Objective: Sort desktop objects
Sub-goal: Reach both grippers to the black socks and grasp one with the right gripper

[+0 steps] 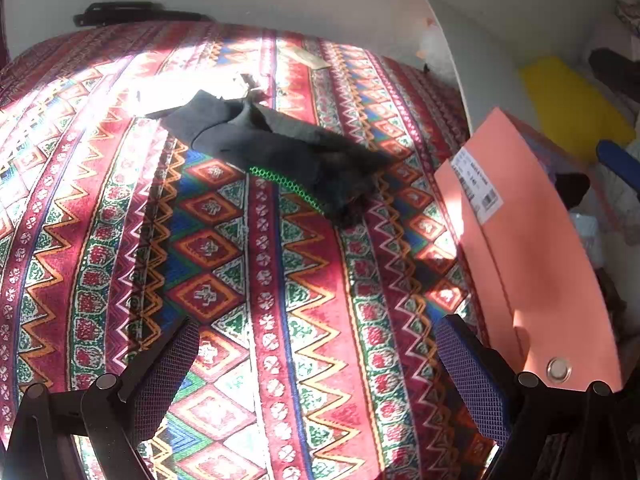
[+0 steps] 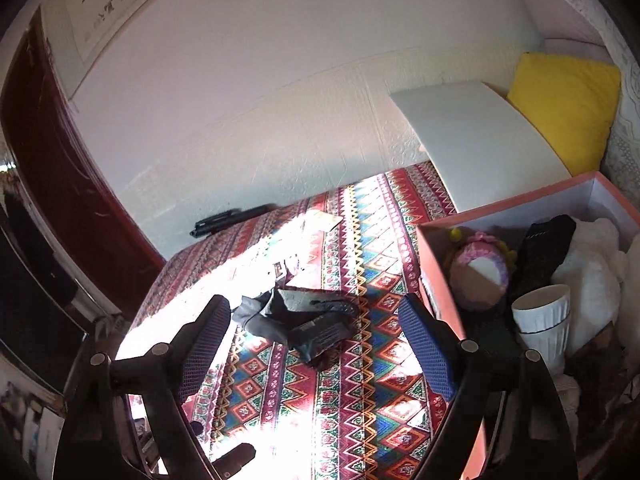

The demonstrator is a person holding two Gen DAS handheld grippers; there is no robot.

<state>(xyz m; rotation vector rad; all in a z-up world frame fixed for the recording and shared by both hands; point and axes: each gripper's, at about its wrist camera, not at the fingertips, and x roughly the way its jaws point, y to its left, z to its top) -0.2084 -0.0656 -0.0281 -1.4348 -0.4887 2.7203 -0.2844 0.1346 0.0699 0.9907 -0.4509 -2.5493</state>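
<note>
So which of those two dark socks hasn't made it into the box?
The black sock with green trim, lying flat on the patterned cloth. The other black sock stands in the orange box.

A sock [image 2: 304,322] lies on the tablecloth [image 2: 360,380], just ahead of the right gripper [image 2: 316,344]. A box [image 2: 436,264] sits to the gripper's right (a cup [image 2: 542,316] and soft toys [image 2: 592,264] are inside it). A card [image 2: 330,220] lies farther ahead, near the wall [image 2: 260,100].
</note>
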